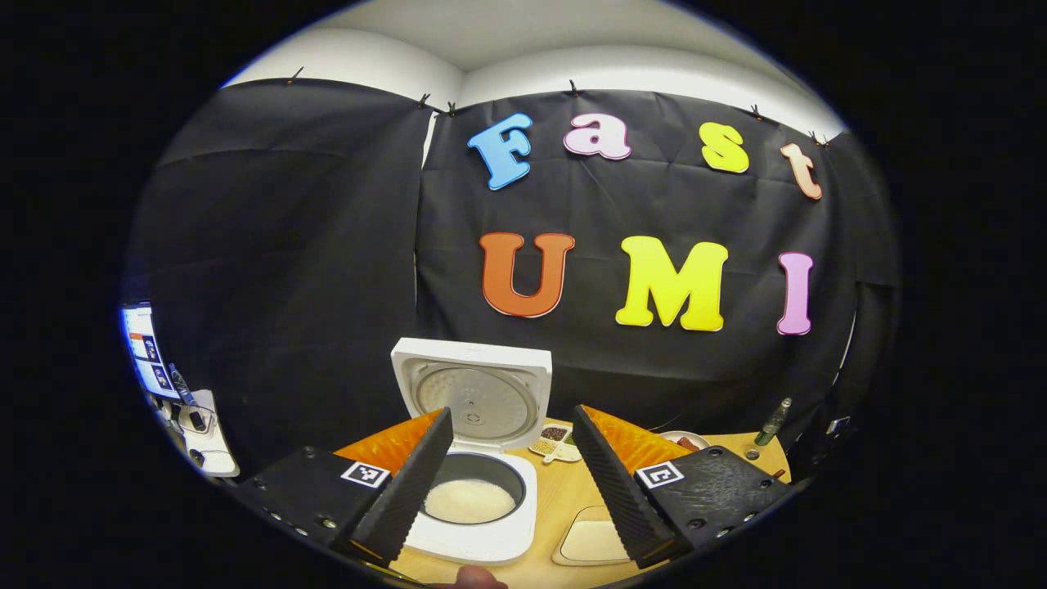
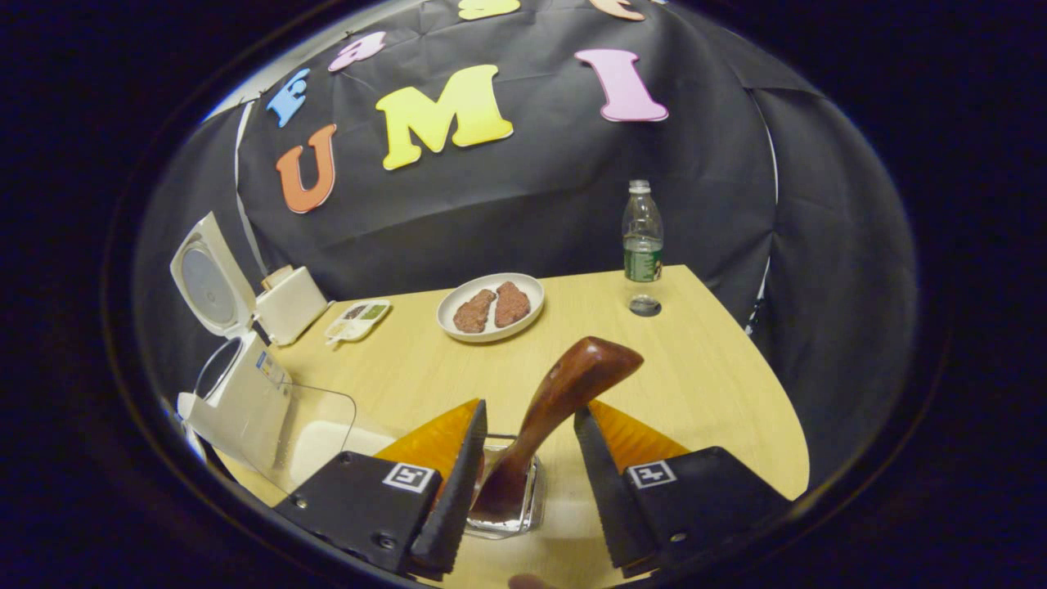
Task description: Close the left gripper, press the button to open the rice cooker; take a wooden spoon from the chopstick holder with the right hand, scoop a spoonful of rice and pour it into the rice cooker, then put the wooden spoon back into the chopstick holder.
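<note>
Left tongs spread wide, empty, above open cooker with rice inside. Right tongs released, straddling spoon standing in glass holder on surface, not gripping.

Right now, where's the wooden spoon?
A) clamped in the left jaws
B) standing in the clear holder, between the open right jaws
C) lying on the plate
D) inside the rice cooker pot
B: in the right gripper view the wooden spoon stands in the clear holder, with the right gripper open around it and not gripping. The rice cooker is already open.
</note>
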`<state>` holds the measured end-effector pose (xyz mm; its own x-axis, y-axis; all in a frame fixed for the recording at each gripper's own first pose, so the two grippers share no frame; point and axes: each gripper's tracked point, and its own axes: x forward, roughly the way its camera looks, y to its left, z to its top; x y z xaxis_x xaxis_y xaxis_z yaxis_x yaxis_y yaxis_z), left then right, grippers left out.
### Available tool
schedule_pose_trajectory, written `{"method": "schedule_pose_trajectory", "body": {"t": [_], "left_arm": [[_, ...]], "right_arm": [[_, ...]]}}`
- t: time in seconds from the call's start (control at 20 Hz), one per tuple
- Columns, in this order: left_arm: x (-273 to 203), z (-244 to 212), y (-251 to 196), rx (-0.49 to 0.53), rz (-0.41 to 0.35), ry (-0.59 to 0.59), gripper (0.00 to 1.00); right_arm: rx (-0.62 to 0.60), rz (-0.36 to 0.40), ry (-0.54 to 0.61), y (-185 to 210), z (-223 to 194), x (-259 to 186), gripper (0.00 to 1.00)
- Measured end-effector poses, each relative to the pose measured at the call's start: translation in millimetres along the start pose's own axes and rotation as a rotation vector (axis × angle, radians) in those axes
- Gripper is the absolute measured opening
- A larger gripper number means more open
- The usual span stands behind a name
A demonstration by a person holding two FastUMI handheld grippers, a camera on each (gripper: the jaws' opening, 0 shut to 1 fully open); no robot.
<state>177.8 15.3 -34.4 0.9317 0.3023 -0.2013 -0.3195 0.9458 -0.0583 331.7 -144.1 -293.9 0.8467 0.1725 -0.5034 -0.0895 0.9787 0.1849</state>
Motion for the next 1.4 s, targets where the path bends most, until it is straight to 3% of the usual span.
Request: {"method": "schedule_pose_trajectory", "body": {"t": [0.05,0.1,0.15,0.25,0.3,0.35,0.4,0.8,1.15,1.4], "left_arm": [[-2.2,-0.3,2.0,-0.003,0.011,0.005,0.94],[-5.2,-0.8,4.7,-0.004,0.020,0.005,0.94],[-6.2,-1.5,7.1,0.000,0.030,0.008,0.94],[-9.1,-3.5,8.7,0.000,0.035,0.012,0.94],[-10.0,-4.0,10.1,-0.003,0.034,0.012,0.94],[-10.5,-3.9,11.8,-0.005,0.032,0.012,0.94],[-10.4,-4.2,12.8,-0.010,0.029,0.011,0.94],[-16.7,1.0,47.9,-0.011,-0.036,-0.017,0.94],[-16.3,1.0,106.9,0.024,-0.100,-0.038,0.94],[-9.6,-5.6,140.1,0.024,-0.127,-0.048,0.94]], "right_arm": [[0.026,0.006,0.016,0.0,-1.6,4.0,0.67],[0.051,0.015,0.026,0.3,-2.3,7.1,0.58],[0.067,0.019,0.030,0.6,-2.1,7.3,0.60],[0.075,0.012,0.028,0.9,-0.9,3.6,0.46],[0.076,0.012,0.027,1.3,-1.2,-1.5,0.29],[0.082,0.016,0.031,2.9,-1.6,-5.3,0.32],[0.090,0.016,0.035,5.4,-2.2,-9.4,0.27],[0.092,-0.048,0.000,28.8,3.9,-45.5,0.23],[0.055,-0.146,-0.125,57.9,52.2,-98.1,0.17],[-0.032,-0.094,-0.175,122.2,86.0,-135.1,0.14]]}}
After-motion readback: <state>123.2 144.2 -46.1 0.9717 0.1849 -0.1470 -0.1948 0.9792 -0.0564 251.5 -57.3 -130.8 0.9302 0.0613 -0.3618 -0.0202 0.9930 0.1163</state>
